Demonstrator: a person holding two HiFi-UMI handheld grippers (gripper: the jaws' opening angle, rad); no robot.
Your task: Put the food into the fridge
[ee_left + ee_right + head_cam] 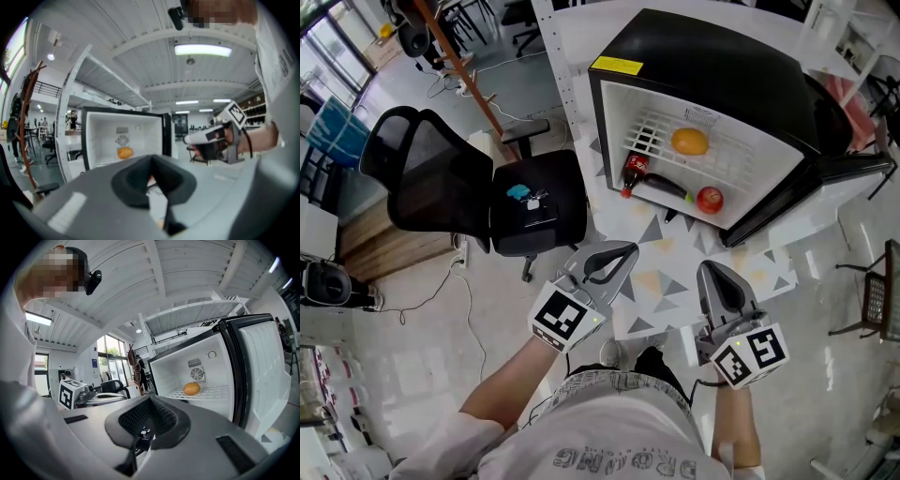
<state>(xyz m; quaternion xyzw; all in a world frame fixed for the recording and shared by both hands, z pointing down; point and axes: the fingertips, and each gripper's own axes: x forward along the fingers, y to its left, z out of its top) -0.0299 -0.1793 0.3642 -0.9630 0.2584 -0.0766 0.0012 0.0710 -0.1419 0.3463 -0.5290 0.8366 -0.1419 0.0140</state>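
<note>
Black and boxy, the small open fridge already holds the food: a round orange on its white wire shelf, with a dark cola bottle and a red apple lying below. Our left gripper and right gripper hang well short of it, jaws closed on nothing. The bottle's neck seems to reach the front edge — swinging the door shut could catch it.
</note>
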